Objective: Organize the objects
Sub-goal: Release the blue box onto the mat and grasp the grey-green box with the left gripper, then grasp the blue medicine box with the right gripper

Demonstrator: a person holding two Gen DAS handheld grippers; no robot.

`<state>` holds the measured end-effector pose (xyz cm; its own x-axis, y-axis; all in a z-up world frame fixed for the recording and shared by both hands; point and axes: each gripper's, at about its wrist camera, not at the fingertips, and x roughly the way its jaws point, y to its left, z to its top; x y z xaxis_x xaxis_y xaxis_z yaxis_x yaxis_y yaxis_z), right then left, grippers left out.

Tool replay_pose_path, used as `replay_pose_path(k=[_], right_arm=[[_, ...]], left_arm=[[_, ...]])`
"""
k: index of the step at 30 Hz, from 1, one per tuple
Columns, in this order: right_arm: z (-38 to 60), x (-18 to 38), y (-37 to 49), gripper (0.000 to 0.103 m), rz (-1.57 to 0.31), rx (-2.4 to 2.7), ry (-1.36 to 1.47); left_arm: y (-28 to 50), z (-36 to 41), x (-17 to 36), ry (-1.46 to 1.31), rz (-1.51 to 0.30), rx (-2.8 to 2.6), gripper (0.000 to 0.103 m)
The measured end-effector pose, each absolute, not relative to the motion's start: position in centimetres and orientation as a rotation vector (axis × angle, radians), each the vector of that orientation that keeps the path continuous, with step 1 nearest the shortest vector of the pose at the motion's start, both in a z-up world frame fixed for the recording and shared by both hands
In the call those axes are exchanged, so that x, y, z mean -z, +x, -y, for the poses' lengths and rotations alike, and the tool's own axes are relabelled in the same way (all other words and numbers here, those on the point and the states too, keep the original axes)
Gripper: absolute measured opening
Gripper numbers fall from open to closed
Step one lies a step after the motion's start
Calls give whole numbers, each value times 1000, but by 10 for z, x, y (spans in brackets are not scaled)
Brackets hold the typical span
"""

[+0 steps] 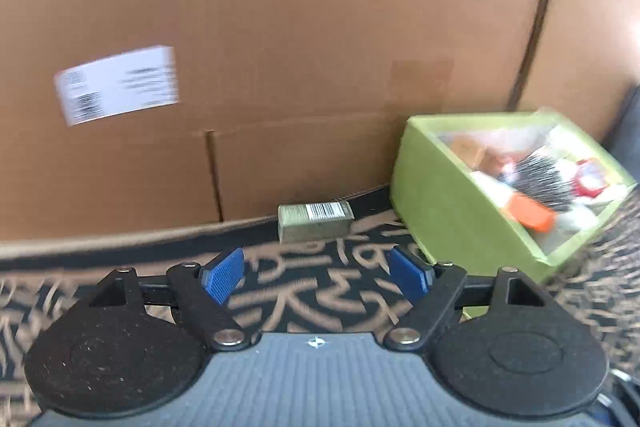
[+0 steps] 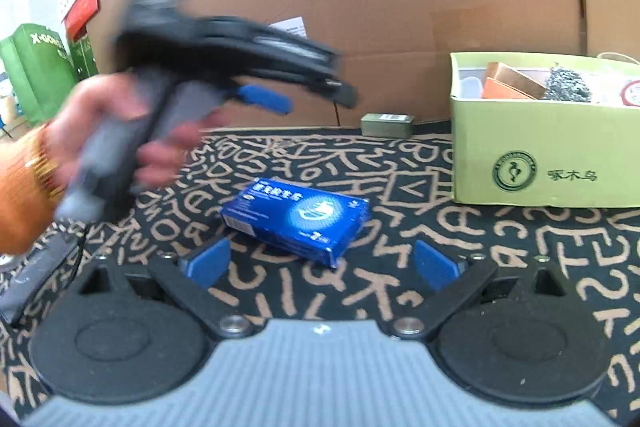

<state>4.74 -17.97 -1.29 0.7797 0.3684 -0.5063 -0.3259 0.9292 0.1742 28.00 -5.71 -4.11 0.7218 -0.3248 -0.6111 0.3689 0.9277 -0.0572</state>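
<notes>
Both tools wide, empty; blue box (image 2: 298, 225) before right tool (image 2: 318, 263), green bin (image 2: 540, 155) beyond.

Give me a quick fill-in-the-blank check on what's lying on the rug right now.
1. The flat box lying just ahead of the right tool is ____ in colour.
2. The small grey tin rests on the rug against the big ____ carton.
3. The green box holding sorted items stands ____ on the rug.

Missing words: blue; cardboard; upright
</notes>
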Motion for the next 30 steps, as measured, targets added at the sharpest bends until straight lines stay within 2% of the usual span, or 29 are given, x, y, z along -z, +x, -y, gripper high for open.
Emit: replay_pose_path(k=[9, 10, 11, 13, 18, 23, 30], right_arm=[[204, 21, 58, 102, -617, -394, 190], [204, 24, 61, 102, -630, -395, 199], [205, 25, 64, 102, -639, -390, 204], [207, 25, 63, 102, -633, -387, 213], [205, 26, 60, 102, -628, -398, 197], [197, 24, 60, 102, -641, -445, 141], [168, 16, 96, 103, -546, -699, -99]], left_arm=[[352, 89, 74, 40, -784, 279, 81], [353, 89, 74, 57, -764, 278, 78], [353, 89, 74, 85, -756, 288, 66], [347, 86, 71, 117, -762, 316, 66], [297, 48, 57, 135, -748, 418, 66], [237, -21, 51, 115, -769, 368, 66], [167, -79, 53, 91, -752, 311, 67]])
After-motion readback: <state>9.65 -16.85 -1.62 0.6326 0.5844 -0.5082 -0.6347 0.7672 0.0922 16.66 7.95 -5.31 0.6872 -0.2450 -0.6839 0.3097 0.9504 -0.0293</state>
